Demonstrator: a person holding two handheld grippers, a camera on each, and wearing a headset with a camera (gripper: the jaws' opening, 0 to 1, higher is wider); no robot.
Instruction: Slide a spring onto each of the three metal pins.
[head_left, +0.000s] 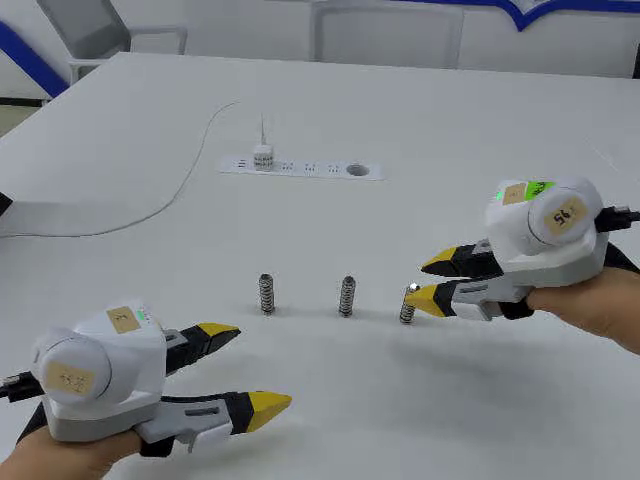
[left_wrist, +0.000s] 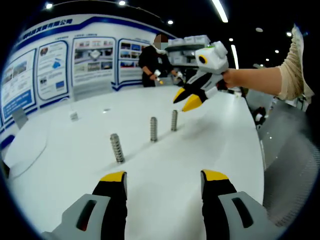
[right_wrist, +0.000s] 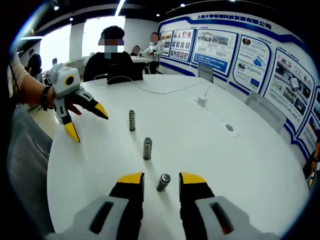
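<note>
On the white table (head_left: 400, 120), 3 springs (head_left: 346, 296) stand sleeved, the right gripper (head_left: 430, 281) part-open astride the last spring (right_wrist: 163, 182), ungripped, the left gripper (head_left: 260, 365) wide open and empty; next, probably a straight withdrawal without tipping it.

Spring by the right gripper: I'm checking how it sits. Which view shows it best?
The right gripper view: the spring stands close up between the open jaws. The head view shows it partly behind a yellow tip; the left gripper view shows it small and far.
</note>
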